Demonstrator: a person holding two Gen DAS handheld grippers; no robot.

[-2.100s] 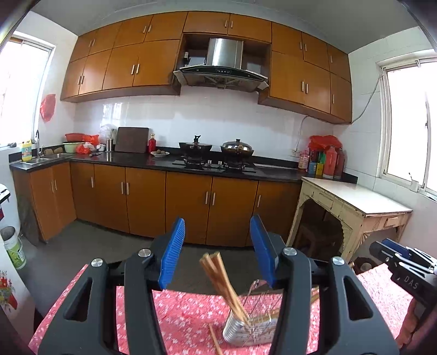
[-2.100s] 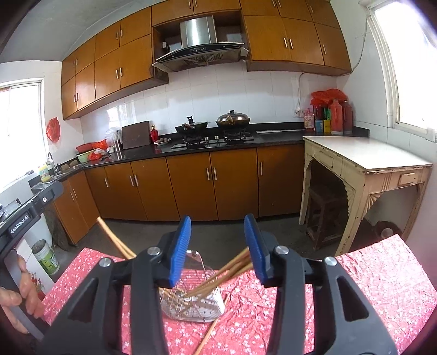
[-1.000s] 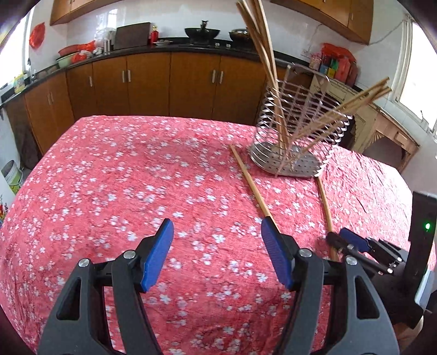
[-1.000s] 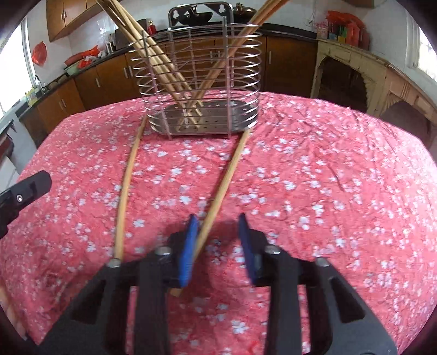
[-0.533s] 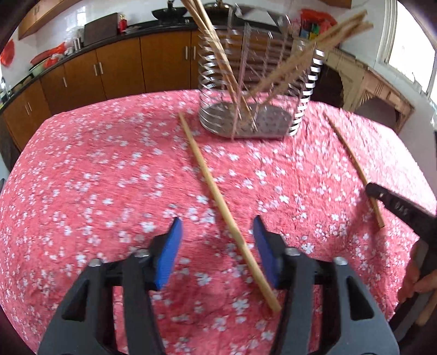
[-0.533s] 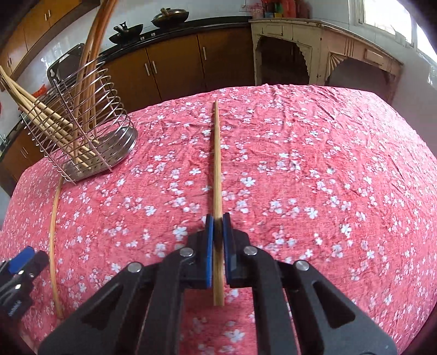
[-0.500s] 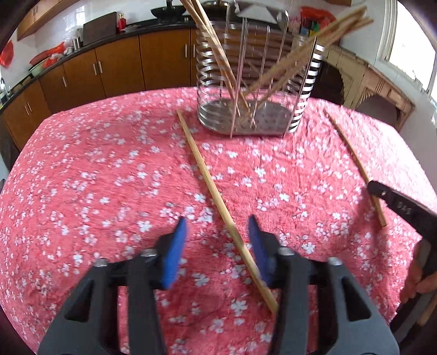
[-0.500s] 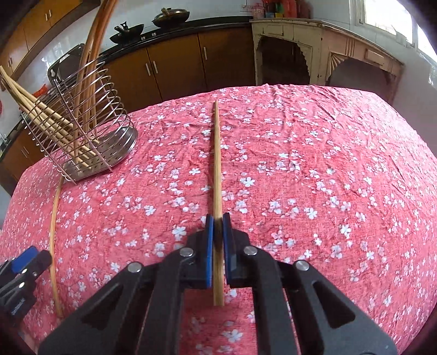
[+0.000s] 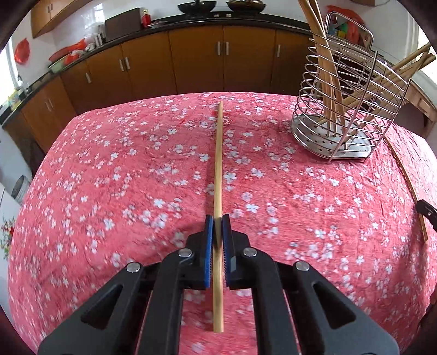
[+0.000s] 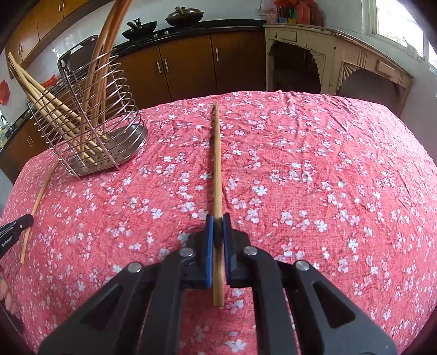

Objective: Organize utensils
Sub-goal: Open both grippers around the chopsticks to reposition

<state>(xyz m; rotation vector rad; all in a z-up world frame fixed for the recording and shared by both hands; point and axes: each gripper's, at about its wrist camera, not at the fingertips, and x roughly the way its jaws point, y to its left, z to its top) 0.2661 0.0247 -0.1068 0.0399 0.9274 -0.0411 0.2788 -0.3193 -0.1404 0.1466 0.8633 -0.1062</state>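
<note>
On floral tablecloth (image 9: pixel 109 191): left claw (image 9: pixel 217 218) clamps chopstick (image 9: pixel 218 163); right claw (image 10: pixel 217 218) clamps second chopstick (image 10: pixel 217 163).

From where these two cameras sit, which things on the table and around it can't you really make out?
- Tops of the chopsticks in the wire holder: cut off by the upper edge in both views.
- Whether the chopstick in the left gripper is lifted off the tablecloth: one angle, near cloth blurred.
- Right gripper: its body hides the cloth beneath its chopstick.
- Bottles on the side table: too small.
</note>
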